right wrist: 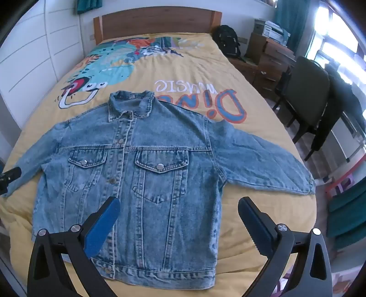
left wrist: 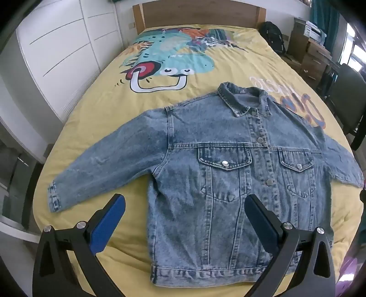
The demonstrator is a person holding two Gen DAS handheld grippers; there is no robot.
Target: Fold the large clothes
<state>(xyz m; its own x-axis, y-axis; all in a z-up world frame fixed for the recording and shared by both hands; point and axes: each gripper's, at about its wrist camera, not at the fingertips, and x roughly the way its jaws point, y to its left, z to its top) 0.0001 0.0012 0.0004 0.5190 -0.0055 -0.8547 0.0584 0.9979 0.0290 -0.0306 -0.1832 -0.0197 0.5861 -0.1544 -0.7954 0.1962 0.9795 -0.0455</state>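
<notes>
A denim jacket (left wrist: 228,173) lies face up and buttoned on the bed (left wrist: 114,114), collar toward the wooden headboard (left wrist: 196,13), both sleeves spread out to the sides, hem nearest the cameras. Nothing else rests on the yellow cover with its cartoon dinosaur print (right wrist: 107,68).

The left gripper (left wrist: 184,205) hovers over the jacket's lower left side, jaws released and spread wide, holding nothing. The right gripper (right wrist: 178,205) hangs above the lower right front, jaws likewise spread and empty.

White wardrobe doors (left wrist: 57,57) run along the left of the bed. On the right stand a black backpack (right wrist: 227,41), wooden drawers (right wrist: 272,57) and dark chairs (right wrist: 306,96) by a bright window (right wrist: 336,34).
</notes>
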